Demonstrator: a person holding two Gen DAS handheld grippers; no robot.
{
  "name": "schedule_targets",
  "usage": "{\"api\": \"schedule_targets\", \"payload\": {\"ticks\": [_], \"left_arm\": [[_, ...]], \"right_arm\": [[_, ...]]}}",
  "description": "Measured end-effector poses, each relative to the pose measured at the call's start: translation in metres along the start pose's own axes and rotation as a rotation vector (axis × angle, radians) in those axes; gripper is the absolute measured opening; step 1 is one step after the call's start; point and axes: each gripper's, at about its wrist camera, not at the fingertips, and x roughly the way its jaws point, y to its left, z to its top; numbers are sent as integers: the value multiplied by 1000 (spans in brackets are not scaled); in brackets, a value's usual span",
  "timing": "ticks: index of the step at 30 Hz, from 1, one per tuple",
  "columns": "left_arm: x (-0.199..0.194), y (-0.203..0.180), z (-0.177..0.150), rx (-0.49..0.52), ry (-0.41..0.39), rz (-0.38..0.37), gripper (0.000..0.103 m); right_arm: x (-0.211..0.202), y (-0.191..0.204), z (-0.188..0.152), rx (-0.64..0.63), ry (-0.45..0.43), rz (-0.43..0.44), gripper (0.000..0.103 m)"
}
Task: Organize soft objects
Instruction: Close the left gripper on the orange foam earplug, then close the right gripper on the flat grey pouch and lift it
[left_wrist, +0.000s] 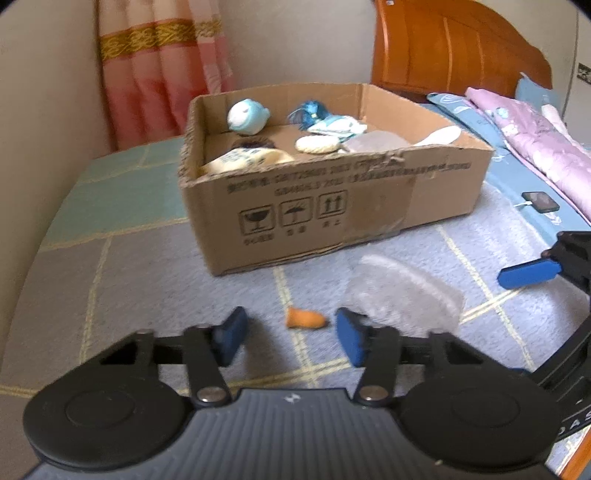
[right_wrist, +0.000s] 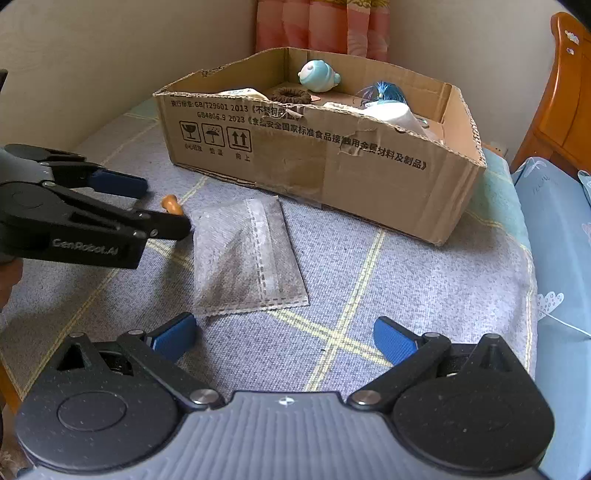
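A small orange soft piece lies on the bedspread between the blue pads of my open left gripper; it also shows in the right wrist view, just behind the left gripper. A grey flat pouch lies just right of it, also in the left wrist view. My right gripper is open and empty, just short of the pouch's near edge. The cardboard box holds a blue-white plush, a blue tassel and other soft items.
The box stands on a grey checked bedspread. A phone on a cable and folded purple bedding lie at the right. A wooden headboard, a wall and a pink curtain stand behind.
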Motion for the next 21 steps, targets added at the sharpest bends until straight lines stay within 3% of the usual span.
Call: {"api": "schedule_targets", "payload": {"ticks": [4, 15, 21], "left_arm": [[-1, -5, 1, 17, -4, -23, 21], [-8, 23, -4, -72, 19, 55, 21], [-7, 26, -4, -83, 23, 62, 20]], "right_arm": [[1, 1, 1, 2, -5, -2, 103], [5, 17, 6, -30, -17, 21, 103], [22, 32, 29, -88, -43, 65, 103]]}}
